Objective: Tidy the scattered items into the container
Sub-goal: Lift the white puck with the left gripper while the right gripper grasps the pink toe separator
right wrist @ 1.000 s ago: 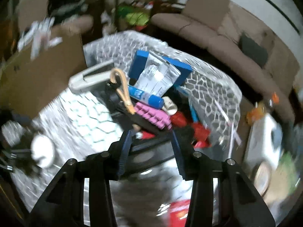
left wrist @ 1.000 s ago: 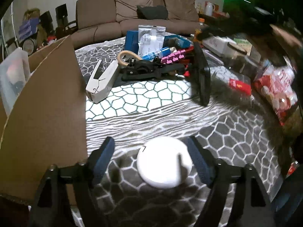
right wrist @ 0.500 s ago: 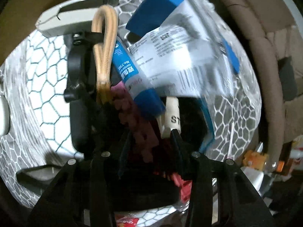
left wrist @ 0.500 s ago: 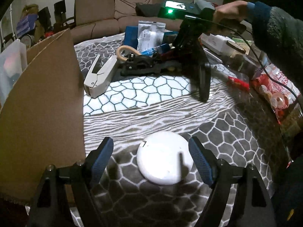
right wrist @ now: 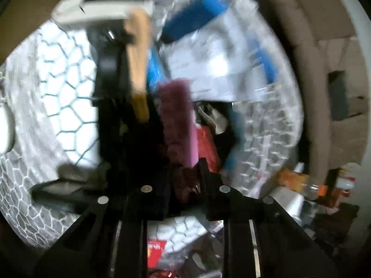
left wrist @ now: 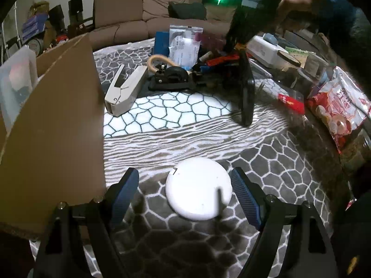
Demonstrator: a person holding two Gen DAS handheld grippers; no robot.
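Nearest: left gripper (left wrist: 185,185) low over the patterned cloth (left wrist: 185,106), fingers spread wide to either side of a white disc (left wrist: 198,188). Neither pad touches it; the disc lies flat on the cloth. The cardboard box (left wrist: 53,120) stands just to its left, flap up.

Mid: a white punch (left wrist: 125,90) and a black tool (left wrist: 171,80) lie loose on the cloth, with a tan loop (left wrist: 156,60), a blue box (left wrist: 162,42) and a plastic packet (left wrist: 183,46) heaped behind.

Far: right gripper (right wrist: 185,162) over that heap, fingers drawn close and pinching a pink block (right wrist: 178,120). View blurred, so the grip's firmness is unclear.

Judgement: two pickups in hand. Left must close on the disc and swing it over the flap; right must carry the block across to the box without snagging the heap.
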